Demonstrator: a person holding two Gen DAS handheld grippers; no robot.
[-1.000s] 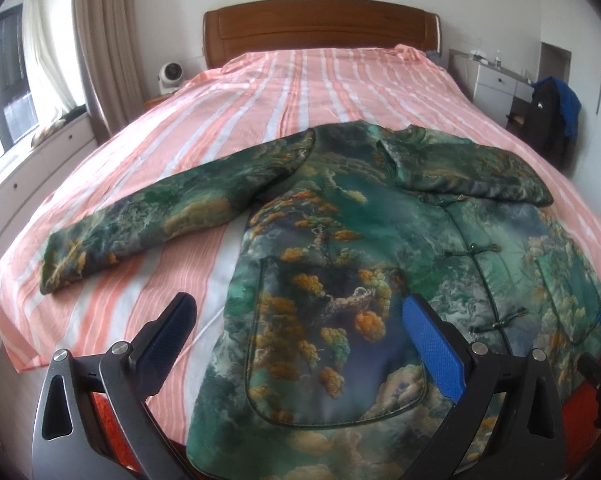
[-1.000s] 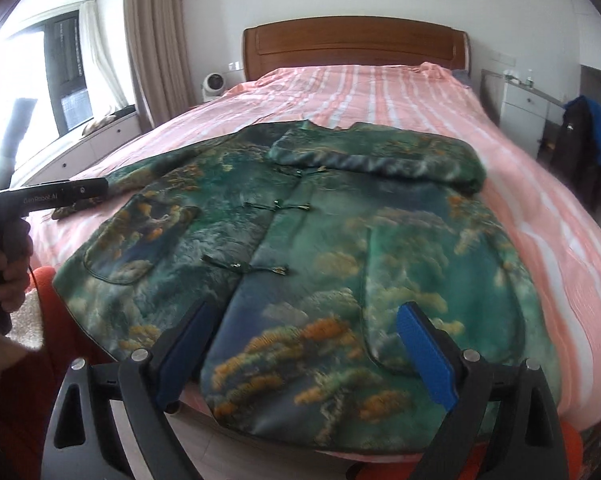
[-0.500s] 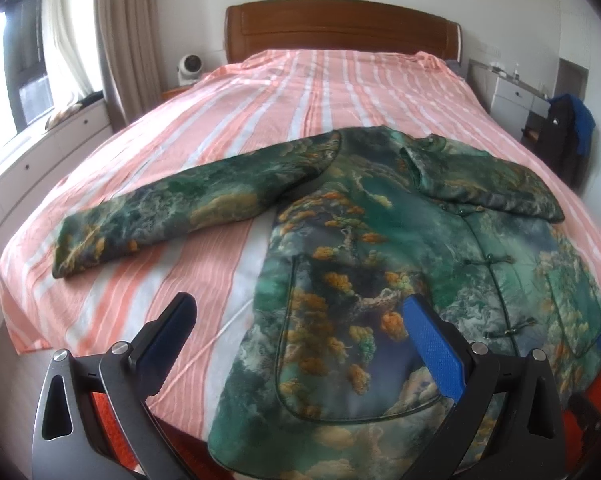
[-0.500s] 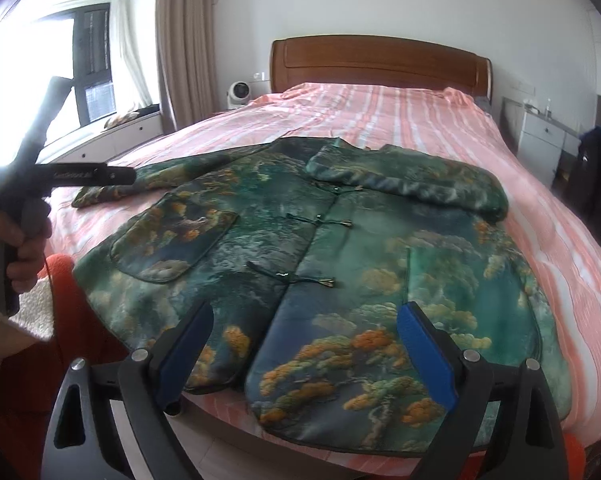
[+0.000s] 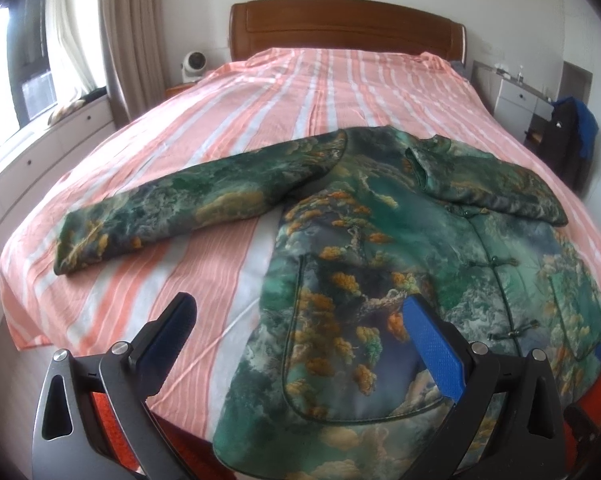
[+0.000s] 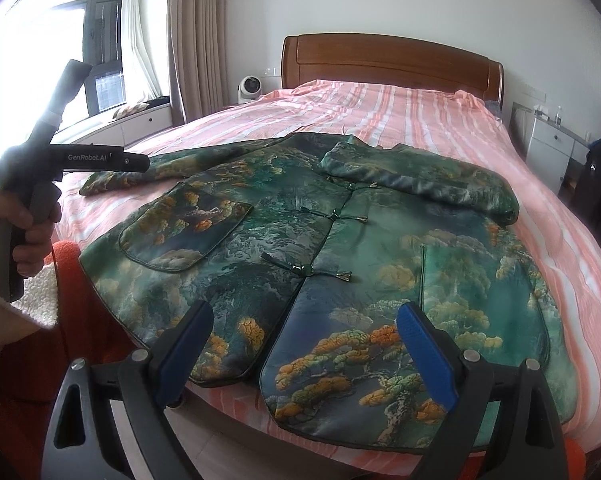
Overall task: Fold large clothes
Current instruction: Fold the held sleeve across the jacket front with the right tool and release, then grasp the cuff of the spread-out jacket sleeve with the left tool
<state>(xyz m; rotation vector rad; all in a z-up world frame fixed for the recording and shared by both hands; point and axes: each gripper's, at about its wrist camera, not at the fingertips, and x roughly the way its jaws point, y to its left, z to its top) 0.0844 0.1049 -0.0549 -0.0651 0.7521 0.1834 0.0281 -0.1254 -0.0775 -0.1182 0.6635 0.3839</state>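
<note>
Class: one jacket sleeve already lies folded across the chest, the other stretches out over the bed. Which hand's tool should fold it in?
Probably left: the outstretched sleeve lies on the left tool's side, jaws open and empty.

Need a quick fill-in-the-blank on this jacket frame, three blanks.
1. The green jacket lies on a bed with a ____-and-white striped cover.
2. One sleeve is stretched out; the other sleeve is ____ across the chest.
3. Both the left gripper and right gripper hold ____.

Missing: pink; folded; nothing

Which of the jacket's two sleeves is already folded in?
The sleeve on the headboard's right side: it lies folded across the jacket's chest below the collar. The other sleeve stretches out flat over the striped bedspread.
</note>
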